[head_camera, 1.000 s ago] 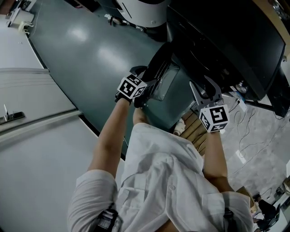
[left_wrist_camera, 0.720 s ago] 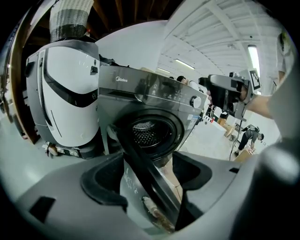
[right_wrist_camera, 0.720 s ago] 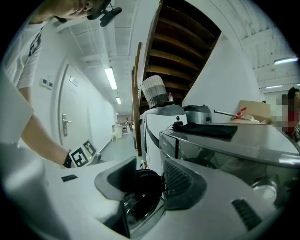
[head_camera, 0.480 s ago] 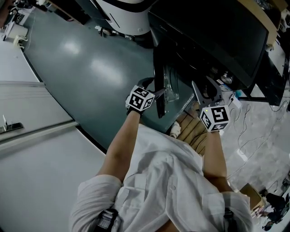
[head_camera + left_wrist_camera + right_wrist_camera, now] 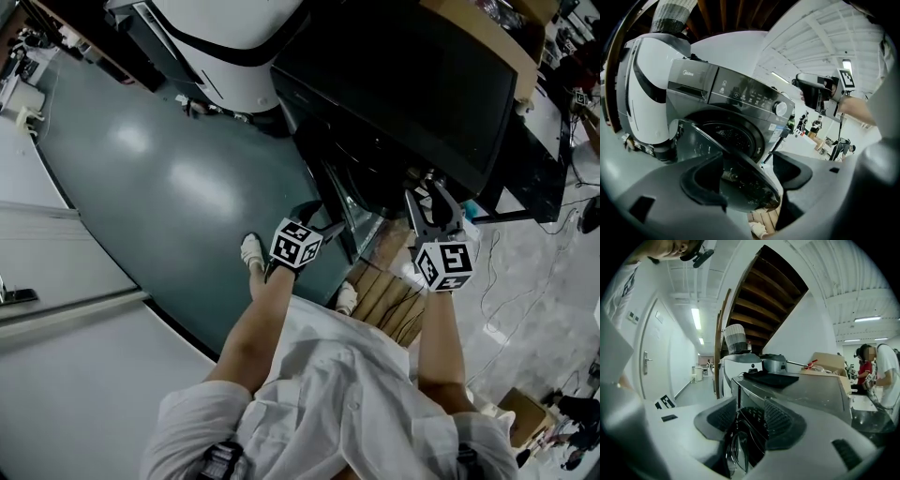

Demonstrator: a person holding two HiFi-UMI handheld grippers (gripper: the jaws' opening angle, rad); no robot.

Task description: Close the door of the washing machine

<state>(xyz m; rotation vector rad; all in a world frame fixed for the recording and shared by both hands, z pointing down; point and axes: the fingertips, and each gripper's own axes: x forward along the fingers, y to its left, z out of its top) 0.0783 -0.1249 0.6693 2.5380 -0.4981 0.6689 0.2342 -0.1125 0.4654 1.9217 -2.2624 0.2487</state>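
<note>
Nearest: our L tool (image 5: 749, 174), jaws spread wide, w/ the door (image 5: 701, 143) edge running btw them. We can't tell if either jaw presses on it, but it's no pinch. R tool (image 5: 751, 405) hangs just beside the washer (image 5: 736, 93) front, jaws apart by a narrow gap, nothing in them. It takes no part in the job as far as we see.

Door: hinged at its left, stands part open at a slant to the front, glass bowl facing the drum mouth (image 5: 729, 136), which shows behind it. So not shut yet; latch side is clear of the front.

Progress, our guess: approx mid-swing. Left to do: push the door on w/ the L tool till it sits flush & latches, then back off.

Further off: white unit (image 5: 647, 89) beside the washer, people (image 5: 816, 125) in bkgd.
</note>
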